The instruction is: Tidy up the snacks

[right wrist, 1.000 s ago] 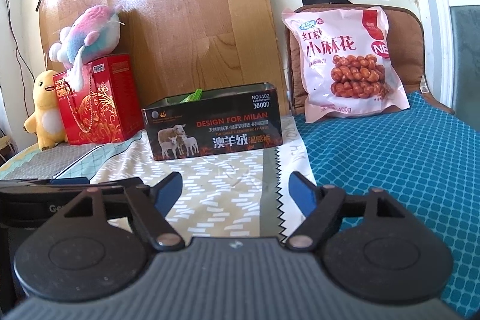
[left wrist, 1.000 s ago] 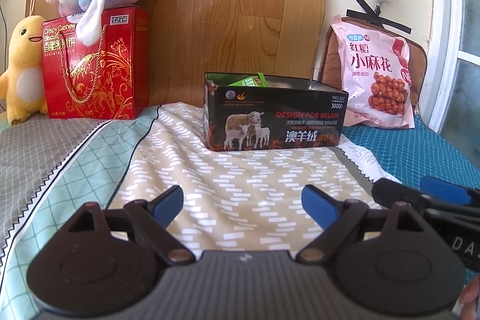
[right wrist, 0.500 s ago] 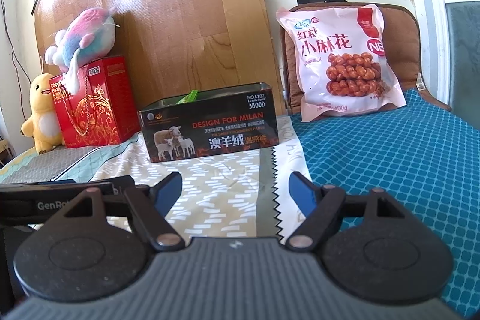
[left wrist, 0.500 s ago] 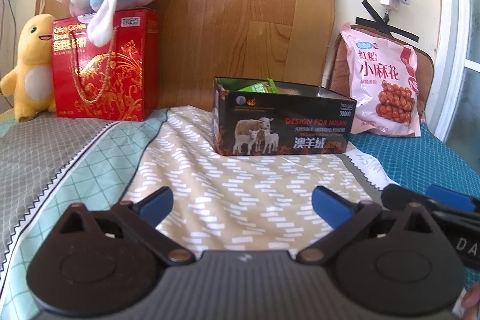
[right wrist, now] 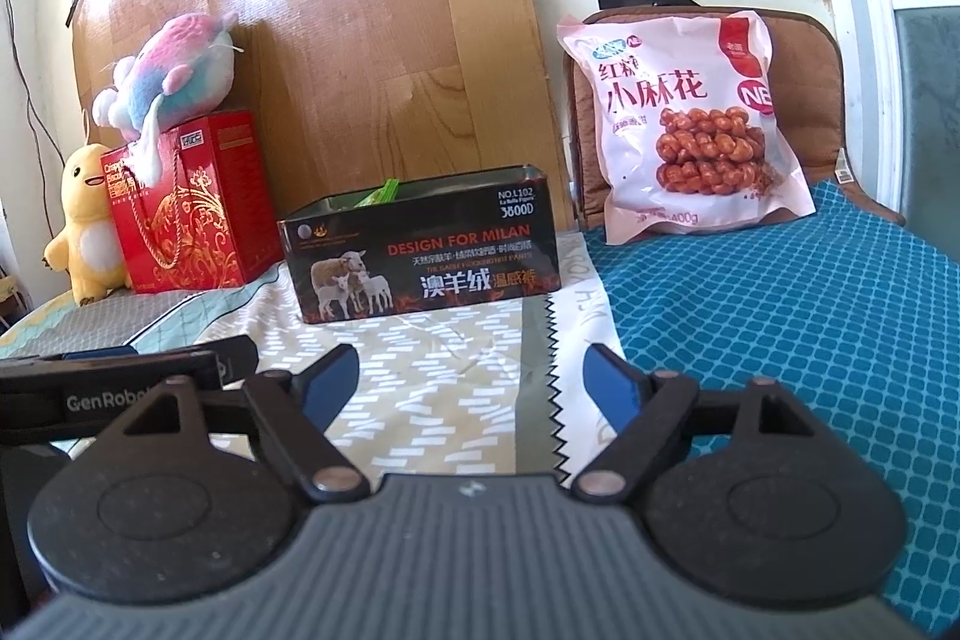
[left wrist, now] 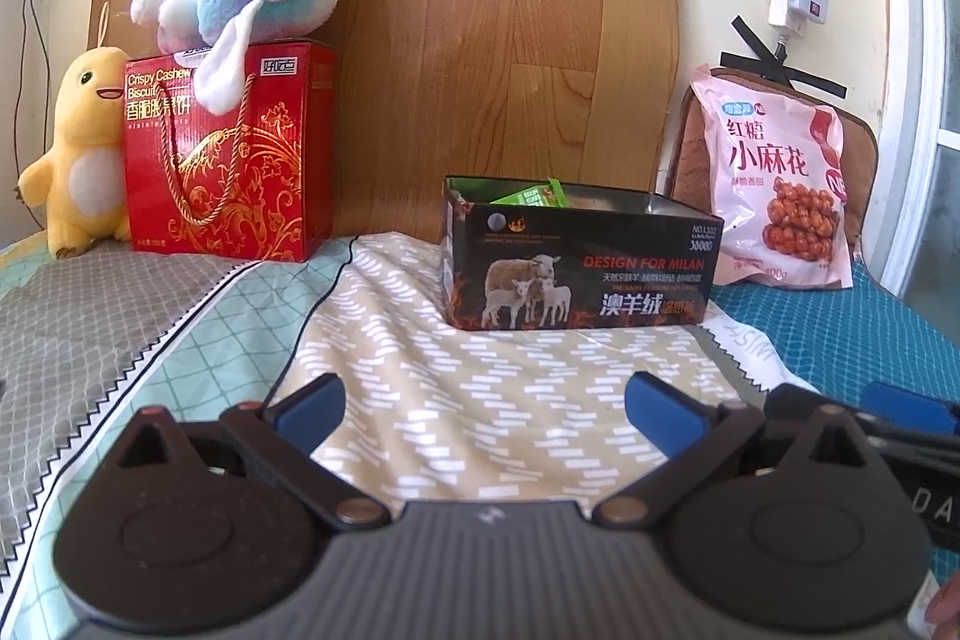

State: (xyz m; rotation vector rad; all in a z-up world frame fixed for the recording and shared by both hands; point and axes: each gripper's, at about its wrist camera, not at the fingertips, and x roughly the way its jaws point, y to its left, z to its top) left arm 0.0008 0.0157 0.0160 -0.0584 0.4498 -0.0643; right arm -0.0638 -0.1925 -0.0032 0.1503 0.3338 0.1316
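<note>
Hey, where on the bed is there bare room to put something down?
Free: the tan patterned cloth in front of the black box, and the blue cover below the pink snack bag. Crowded: the far-left corner, with red gift box and yellow plush.

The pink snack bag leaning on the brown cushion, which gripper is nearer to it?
Right. The right gripper sits below-left of the pink snack bag; the left gripper is farther left, beyond it.

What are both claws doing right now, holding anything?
Left claw: open wide, nothing between its blue pads.
Right claw: jaws opening, nothing between them.
</note>
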